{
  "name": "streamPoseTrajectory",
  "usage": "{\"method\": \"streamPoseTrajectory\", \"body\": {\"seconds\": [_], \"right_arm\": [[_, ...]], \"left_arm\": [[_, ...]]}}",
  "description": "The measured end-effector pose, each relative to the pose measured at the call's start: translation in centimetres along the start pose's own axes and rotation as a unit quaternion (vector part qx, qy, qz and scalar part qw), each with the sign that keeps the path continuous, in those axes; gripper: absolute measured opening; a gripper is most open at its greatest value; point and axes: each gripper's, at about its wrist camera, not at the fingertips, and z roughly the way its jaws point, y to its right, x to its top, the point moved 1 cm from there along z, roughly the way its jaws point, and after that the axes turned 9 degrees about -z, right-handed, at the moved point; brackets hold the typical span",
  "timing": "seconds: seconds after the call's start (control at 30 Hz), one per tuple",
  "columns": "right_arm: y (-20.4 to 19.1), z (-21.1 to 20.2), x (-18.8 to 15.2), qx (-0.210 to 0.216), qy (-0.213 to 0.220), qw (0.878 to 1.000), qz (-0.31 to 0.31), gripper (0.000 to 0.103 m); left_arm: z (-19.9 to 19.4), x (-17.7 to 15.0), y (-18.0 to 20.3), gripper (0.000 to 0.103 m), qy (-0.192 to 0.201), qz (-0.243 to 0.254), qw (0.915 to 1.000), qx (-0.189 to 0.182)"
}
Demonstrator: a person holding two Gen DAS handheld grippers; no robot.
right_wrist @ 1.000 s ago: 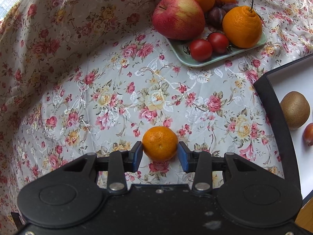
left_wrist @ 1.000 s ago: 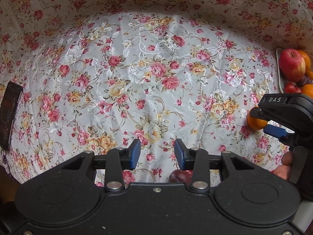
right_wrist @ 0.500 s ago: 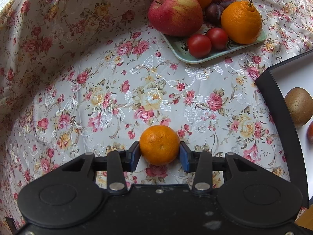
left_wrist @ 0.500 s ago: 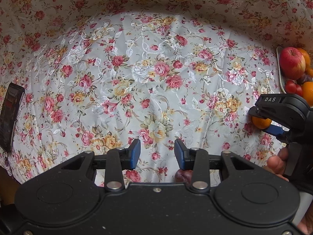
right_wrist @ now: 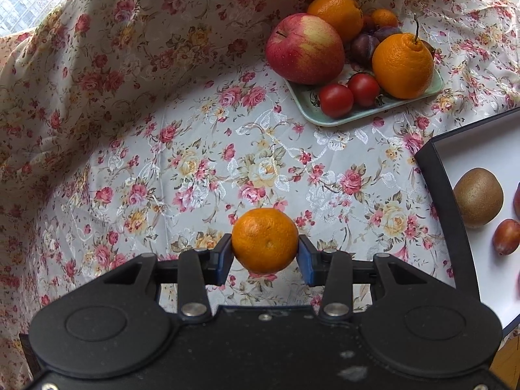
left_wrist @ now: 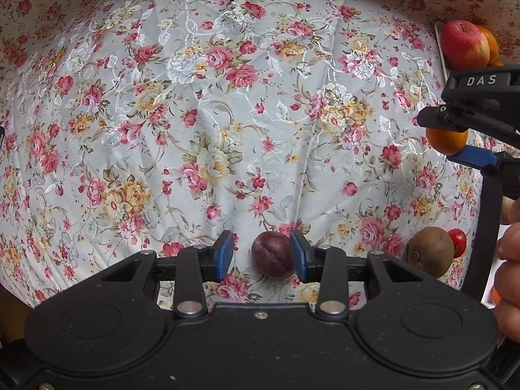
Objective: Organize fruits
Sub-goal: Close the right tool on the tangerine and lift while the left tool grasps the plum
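1. Since a second ago, the left gripper [left_wrist: 261,253] has shifted so that the dark purple plum [left_wrist: 272,254], earlier half hidden under its body, now lies on the floral cloth [left_wrist: 208,104] between its blue pads; the right gripper [right_wrist: 265,255] has lifted the small orange mandarin [right_wrist: 265,240] clear of the cloth.
2. Left jaws stand apart around the plum: the right-hand pad sits at the fruit's edge, the left-hand pad is clear of it, so nothing is gripped.
3. Right jaws have just been opening slightly, yet both pads press the mandarin's sides and hold it above the cloth-covered worktop.
4. Beyond it, a pale green rectangular tray [right_wrist: 367,115] carries a red-yellow apple [right_wrist: 305,48], two oranges, two red cherry tomatoes [right_wrist: 349,94] and dark plums.
5. To the right, a black-rimmed white board [right_wrist: 437,178] holds a brown kiwi [right_wrist: 477,196] and a reddish plum [right_wrist: 505,236].
6. From the left wrist view, a person's fingers [left_wrist: 507,260] show at the right edge.
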Motion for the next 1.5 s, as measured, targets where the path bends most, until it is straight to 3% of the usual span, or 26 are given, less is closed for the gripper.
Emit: {"method": "streamPoseTrajectory", "body": {"seconds": [0.2, 0.4, 0.57, 0.87, 1.03, 1.13, 1.5], "right_arm": [[0.7, -0.9, 0.2, 0.005, 0.011, 1.000, 0.001, 0.043], [1.2, -1.9, 0.4, 0.014, 0.017, 1.000, -0.003, 0.043], [1.4, -2.4, 0.4, 0.018, 0.020, 1.000, -0.010, 0.043], [1.9, -2.9, 0.4, 0.027, 0.021, 0.999, -0.011, 0.043], [1.8, -3.2, 0.2, 0.024, 0.028, 0.999, -0.026, 0.043], [2.0, -3.4, 0.1, 0.017, 0.032, 0.999, -0.030, 0.043], [3.2, -4.0, 0.2, 0.019, 0.037, 0.999, -0.025, 0.043]], "left_arm": [[1.0, -1.0, 1.5, 0.049, -0.001, 0.013, 0.9999, 0.005], [2.1, -1.5, 2.3, 0.054, 0.014, 0.009, 0.9991, 0.038], [3.3, -2.3, 2.3, 0.054, 0.002, -0.001, 0.9989, 0.046], [4.7, -3.0, 4.1, 0.054, 0.027, 0.018, 0.9967, 0.075], [4.7, -2.6, 5.1, 0.051, 0.033, 0.016, 0.9965, 0.074], [4.8, -2.1, 5.4, 0.042, 0.037, 0.014, 0.9966, 0.073], [2.3, 0.9, 5.5, 0.040, 0.062, 0.010, 0.9968, 0.050]]}}
